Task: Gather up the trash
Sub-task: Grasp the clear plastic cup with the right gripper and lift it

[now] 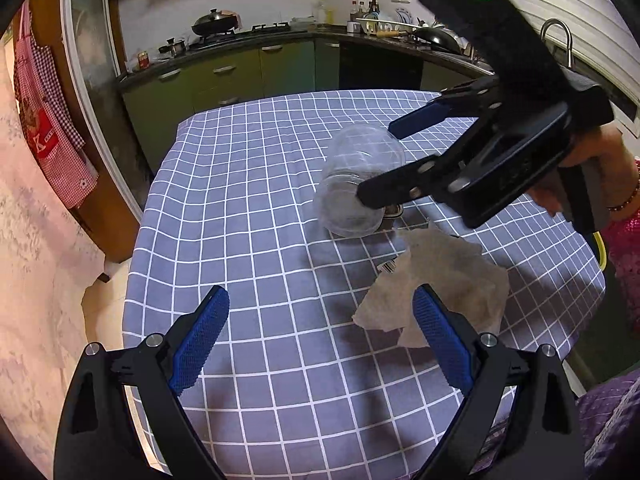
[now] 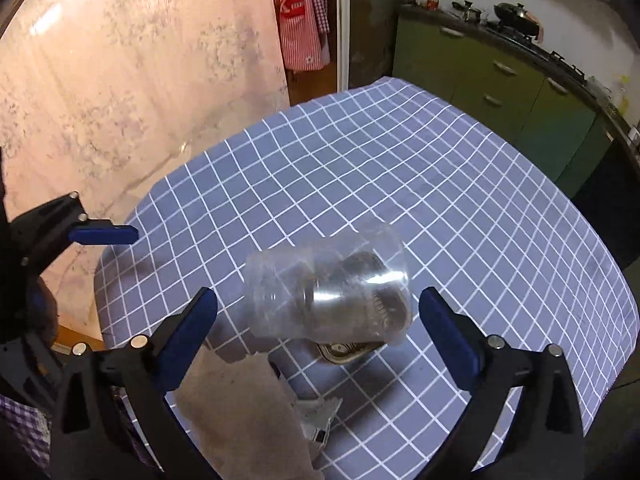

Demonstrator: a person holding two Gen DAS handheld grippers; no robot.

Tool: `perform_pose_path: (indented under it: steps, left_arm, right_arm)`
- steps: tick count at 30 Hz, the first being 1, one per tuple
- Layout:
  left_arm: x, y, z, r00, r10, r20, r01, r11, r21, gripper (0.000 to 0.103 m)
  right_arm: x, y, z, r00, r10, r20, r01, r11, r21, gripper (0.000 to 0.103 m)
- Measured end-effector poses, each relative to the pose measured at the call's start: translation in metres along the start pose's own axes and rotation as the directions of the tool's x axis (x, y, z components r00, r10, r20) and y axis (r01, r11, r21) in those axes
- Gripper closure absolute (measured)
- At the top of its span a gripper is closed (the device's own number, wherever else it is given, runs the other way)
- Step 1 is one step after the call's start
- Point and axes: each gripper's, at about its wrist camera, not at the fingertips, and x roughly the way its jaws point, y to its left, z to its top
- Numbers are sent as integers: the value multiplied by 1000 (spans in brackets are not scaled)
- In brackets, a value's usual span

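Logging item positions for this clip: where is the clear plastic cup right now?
The clear plastic cup lies on its side on the blue checked tablecloth, between the open right gripper fingers, with the crumpled brown paper napkin just beside it.

clear cup (image 2: 328,292), blue-grey checked tablecloth (image 2: 460,184)

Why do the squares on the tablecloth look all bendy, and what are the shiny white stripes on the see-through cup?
In both wrist views the fisheye lens curves the tablecloth grid, most near the edges. In the right wrist view the stripes on the plastic cup are glare from a light. In the left wrist view the cup shows no such stripes, only a hazy look; the corners of both pictures go dark.
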Motion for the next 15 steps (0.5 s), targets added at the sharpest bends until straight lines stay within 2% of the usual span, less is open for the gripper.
perform_pose_path:
  steps: [9,10,11,12,15]
  left_arm:
    - [2,0,-2,1000,0,-5,0,1000,0,11]
    - [2,-1,-2,1000,1,-6,-1,1000,2,11]
    - [3,-1,-2,1000,1,-7,-1,1000,3,11]
    - [3,-1,-2,1000,1,-8,-1,1000,4,11]
    - [3,-2,-2,1000,3,-9,-3,1000,7,11]
  right_arm:
    - [30,-4,4,998,-36,-55,36,999,-4,7]
    - [31,-4,4,998,-39,-49,39,999,-2,9]
    - [31,-5,4,998,-36,-47,36,999,2,19]
    - [31,-6,4,998,-30,-50,31,999,8,24]
    - [26,-7,4,999,-36,-27,36,999,24,24]
